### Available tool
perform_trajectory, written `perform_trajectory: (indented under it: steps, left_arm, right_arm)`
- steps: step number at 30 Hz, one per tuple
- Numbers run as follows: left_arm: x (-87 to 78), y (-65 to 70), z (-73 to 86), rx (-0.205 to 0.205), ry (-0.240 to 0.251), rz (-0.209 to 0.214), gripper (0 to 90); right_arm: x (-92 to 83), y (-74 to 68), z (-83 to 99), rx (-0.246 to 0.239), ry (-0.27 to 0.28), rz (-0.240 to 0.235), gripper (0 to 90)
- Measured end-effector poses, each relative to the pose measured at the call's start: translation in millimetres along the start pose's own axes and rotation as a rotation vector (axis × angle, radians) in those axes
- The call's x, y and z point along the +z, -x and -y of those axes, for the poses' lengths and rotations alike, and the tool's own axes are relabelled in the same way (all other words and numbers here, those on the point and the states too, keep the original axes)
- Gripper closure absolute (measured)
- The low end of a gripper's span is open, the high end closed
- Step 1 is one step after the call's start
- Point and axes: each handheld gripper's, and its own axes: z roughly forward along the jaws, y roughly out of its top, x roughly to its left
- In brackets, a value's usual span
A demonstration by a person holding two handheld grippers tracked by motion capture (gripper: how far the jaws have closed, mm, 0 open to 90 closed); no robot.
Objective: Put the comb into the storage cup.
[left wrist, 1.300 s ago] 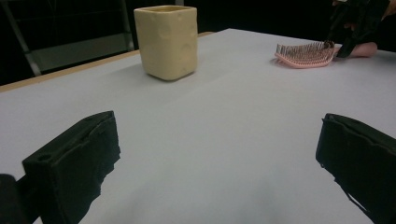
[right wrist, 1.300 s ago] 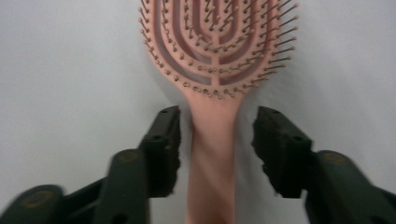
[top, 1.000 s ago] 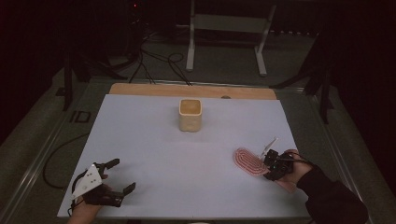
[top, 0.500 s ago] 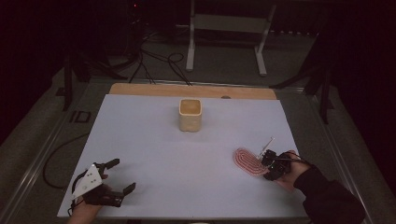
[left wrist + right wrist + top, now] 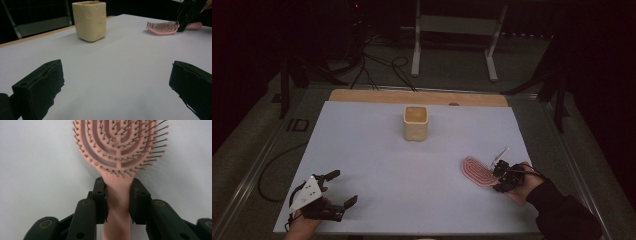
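Pink plastic, ribbed and full of little pins: the hairbrush [image 5: 120,150] lies bristles-up near the right edge of the table [image 5: 377,165], towards its front right corner. It looks light and fairly stiff, though the slotted head may flex a little and the smooth handle could slip or twist if squeezed only lightly. The pins would give a poor hold; the handle, just below the neck where it widens into the head, is the sensible place to take it.

That is where the right tongs [image 5: 118,195] sit. In the right gripper view the two jaws stand on either side of the handle, their pads against it or very nearly so, having just been closing in on it with the handle between them. The grip looks seated but, judging by how flat the brush lies in the high view [image 5: 477,171], it has not been lifted.

Well apart, at the front left corner, the left tongs [image 5: 334,189] rest with jaws spread wide and nothing between them. A cream cup [image 5: 416,122] stands upright towards the back edge, in the middle, clear of both tongs and the brush.
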Motion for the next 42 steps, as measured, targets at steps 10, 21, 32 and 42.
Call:
perform_trajectory:
  steps: [10, 21, 32, 42]
  left_arm:
    - [-0.1, -1.0, 0.4, -0.005, 0.000, -0.003, 0.0]
    - [-0.2, -0.9, 0.3, -0.004, -0.001, -0.004, 0.0]
    - [-0.3, -1.3, 0.4, -0.005, 0.002, -0.004, 0.0]
    - [-0.1, -1.6, 0.6, -0.008, 0.000, -0.003, 0.0]
  right_arm:
    - [-9.9, 0.1, -9.2, 0.009, 0.089, -0.006, 70.4]
    - [-28.1, -3.6, -31.1, 0.007, 0.216, 0.002, 70.5]
    - [-42.6, -12.6, -55.0, -0.013, 0.350, 0.017, 70.5]
    - [-57.5, -17.1, -72.5, 0.005, 0.504, 0.046, 70.5]
